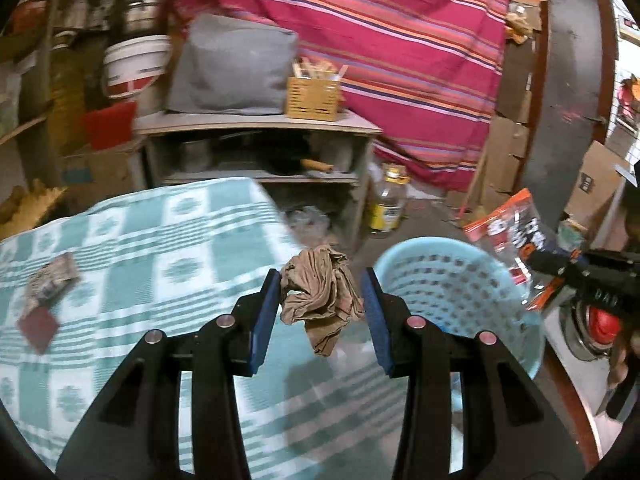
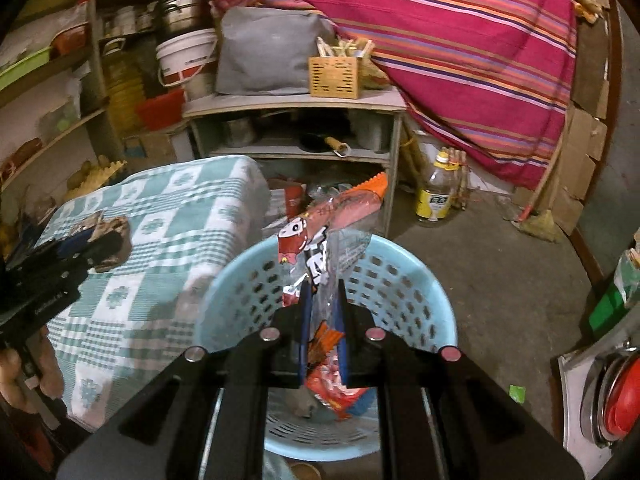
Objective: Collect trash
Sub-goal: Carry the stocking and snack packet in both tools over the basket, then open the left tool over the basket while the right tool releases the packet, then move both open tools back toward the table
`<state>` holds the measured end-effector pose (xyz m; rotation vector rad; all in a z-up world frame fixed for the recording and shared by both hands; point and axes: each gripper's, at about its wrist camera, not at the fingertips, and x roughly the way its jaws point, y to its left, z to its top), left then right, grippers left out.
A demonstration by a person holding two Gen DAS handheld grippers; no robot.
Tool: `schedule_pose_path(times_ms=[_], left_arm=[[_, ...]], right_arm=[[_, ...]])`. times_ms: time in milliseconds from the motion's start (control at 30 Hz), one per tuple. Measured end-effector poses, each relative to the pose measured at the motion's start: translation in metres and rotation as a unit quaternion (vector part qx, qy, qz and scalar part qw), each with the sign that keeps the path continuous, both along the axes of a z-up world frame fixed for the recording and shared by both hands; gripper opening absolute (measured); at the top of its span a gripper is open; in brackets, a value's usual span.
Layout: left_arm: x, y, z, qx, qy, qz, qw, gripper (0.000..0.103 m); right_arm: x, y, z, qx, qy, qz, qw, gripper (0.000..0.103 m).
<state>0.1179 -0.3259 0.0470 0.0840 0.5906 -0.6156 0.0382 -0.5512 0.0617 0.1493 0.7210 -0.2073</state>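
My left gripper (image 1: 320, 288) holds a crumpled brown paper (image 1: 320, 296) between its blue pads (image 1: 267, 312), above the edge of the checkered tablecloth (image 1: 140, 248), left of the light blue basket (image 1: 452, 292). The paper touches the left pad; the jaws stand wide, so the grip looks loose. My right gripper (image 2: 323, 308) is shut on an orange and red snack wrapper (image 2: 332, 220) right over the basket (image 2: 400, 288). A small printed wrapper (image 1: 50, 280) and a dark red card (image 1: 38, 326) lie on the cloth at left. Trash (image 2: 340, 392) lies in the basket bottom.
A grey shelf unit (image 2: 296, 120) with a wooden box (image 2: 335, 77) and grey bag stands behind. A clear bottle (image 2: 436, 192) stands on the concrete floor. A striped red cloth (image 2: 460, 40) hangs at back right. A metal appliance (image 2: 612, 392) sits at right.
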Motion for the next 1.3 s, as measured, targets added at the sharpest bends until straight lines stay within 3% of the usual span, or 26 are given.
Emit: schedule_pose_path(times_ms=[400, 567, 733, 933, 1100, 1133, 1200, 1300], left_arm=[[-0.004, -0.078, -0.008, 0.013, 0.007, -0.039, 0.9991, 0.044], [-0.001, -0.083, -0.005, 0.008, 0.011, -0.04, 0.9991, 0.06], [-0.003, -0.066, 0.007, 0.003, -0.009, -0.016, 0.9998, 0.081], [0.0, -0.019, 0.02, 0.018, -0.042, 0.035, 0.9983, 0.096], [0.008, 0.033, 0.028, 0.025, -0.051, 0.072, 0.9958, 0.097], [0.01, 0.042, 0.029, 0.025, -0.049, 0.078, 0.9954, 0.097], [0.016, 0.066, 0.03, 0.027, -0.046, 0.095, 0.994, 0.097], [0.021, 0.1, 0.03, 0.035, -0.052, 0.121, 0.9907, 0.097]], right_arm=[[-0.011, -0.036, -0.013, 0.012, 0.006, -0.032, 0.999, 0.011], [-0.007, -0.035, -0.015, 0.011, 0.008, -0.034, 0.999, 0.011], [-0.006, -0.034, -0.017, 0.014, 0.006, -0.035, 0.999, 0.011], [0.003, -0.026, -0.025, 0.016, 0.008, -0.034, 0.999, 0.011], [0.013, -0.018, -0.029, 0.014, 0.01, -0.038, 0.999, 0.015], [0.016, -0.017, -0.031, 0.014, 0.013, -0.044, 0.999, 0.02], [0.021, -0.017, -0.035, 0.019, 0.016, -0.051, 0.998, 0.049], [0.026, -0.013, -0.042, 0.017, 0.02, -0.064, 0.998, 0.063]])
